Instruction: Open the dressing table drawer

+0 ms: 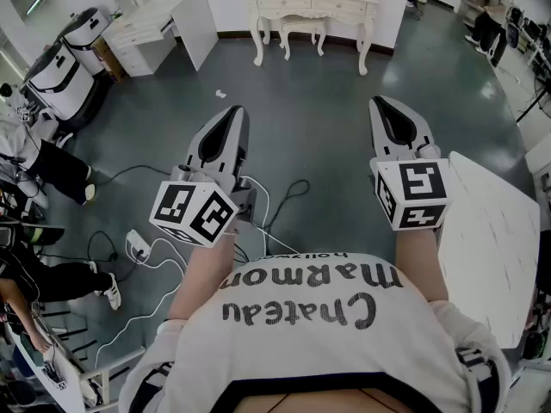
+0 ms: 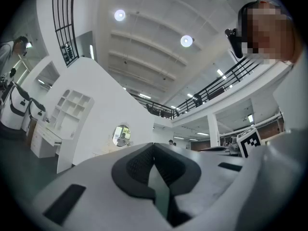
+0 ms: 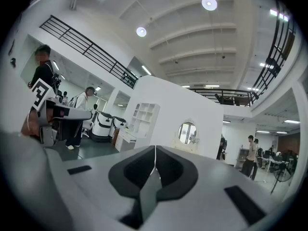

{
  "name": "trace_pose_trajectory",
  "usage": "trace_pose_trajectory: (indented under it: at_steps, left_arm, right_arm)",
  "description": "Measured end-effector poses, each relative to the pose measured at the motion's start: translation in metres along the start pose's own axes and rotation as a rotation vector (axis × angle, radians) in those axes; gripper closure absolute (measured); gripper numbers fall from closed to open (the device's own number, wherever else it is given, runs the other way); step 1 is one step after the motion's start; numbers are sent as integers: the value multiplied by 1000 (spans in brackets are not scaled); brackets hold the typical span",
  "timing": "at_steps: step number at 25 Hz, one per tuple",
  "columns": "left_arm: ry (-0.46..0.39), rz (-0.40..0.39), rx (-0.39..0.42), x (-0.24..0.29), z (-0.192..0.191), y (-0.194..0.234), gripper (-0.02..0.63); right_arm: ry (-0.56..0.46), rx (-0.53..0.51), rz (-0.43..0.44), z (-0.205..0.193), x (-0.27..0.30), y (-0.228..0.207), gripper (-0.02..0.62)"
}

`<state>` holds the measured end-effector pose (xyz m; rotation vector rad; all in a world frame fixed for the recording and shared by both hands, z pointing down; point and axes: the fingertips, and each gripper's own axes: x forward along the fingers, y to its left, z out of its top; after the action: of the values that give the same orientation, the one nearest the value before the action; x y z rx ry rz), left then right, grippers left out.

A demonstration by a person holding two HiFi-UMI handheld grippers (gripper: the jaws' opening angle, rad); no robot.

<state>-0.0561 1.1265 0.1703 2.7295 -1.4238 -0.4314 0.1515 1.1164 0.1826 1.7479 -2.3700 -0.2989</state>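
The grey floor (image 1: 327,127) of this big hall runs bare up to the dressing table (image 1: 312,7), which stands against the far wall with a stool (image 1: 301,29) tucked between its legs. Its drawers (image 1: 286,3) are all shut, as far as I can see from here. The person stands well short of the dressing table, with both grippers held out toward it. The left gripper (image 1: 234,112) has its jaws pressed together on nothing, and the right gripper (image 1: 384,103) is the same, closed and empty. So nothing of the job is done yet, and the whole walk to the dressing table lies ahead. I think the first trouble is the cables (image 1: 288,198) looped on the floor, well apart from the dressing table and right at the person's feet, where a step forward could catch one. Next, the jaws must part before they reach a drawer pull; arriving closed, they would only bump the front. The stool sits right under the middle of the dressing table and may crowd the approach. The pulls look too small to make out from this far, so a careless grip could slip off, and a hard tug might drag the light dressing table itself.
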Motion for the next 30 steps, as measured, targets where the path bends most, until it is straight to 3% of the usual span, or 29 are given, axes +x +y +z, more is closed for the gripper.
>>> trace_pose_trajectory:
  at_steps: [14,26,30]
  left_arm:
    - [34,-14,-43,37,-33,49,584]
    - [-23,-145,-82,174,-17,154,584]
    - [-10,-164,-3,217,-6,191,584]
  right_arm:
    - [37,82,9,-36,59,-2,568]
    - [46,12,1,-10,224,-20,568]
    - [33,21,-8,4,277,-24,567]
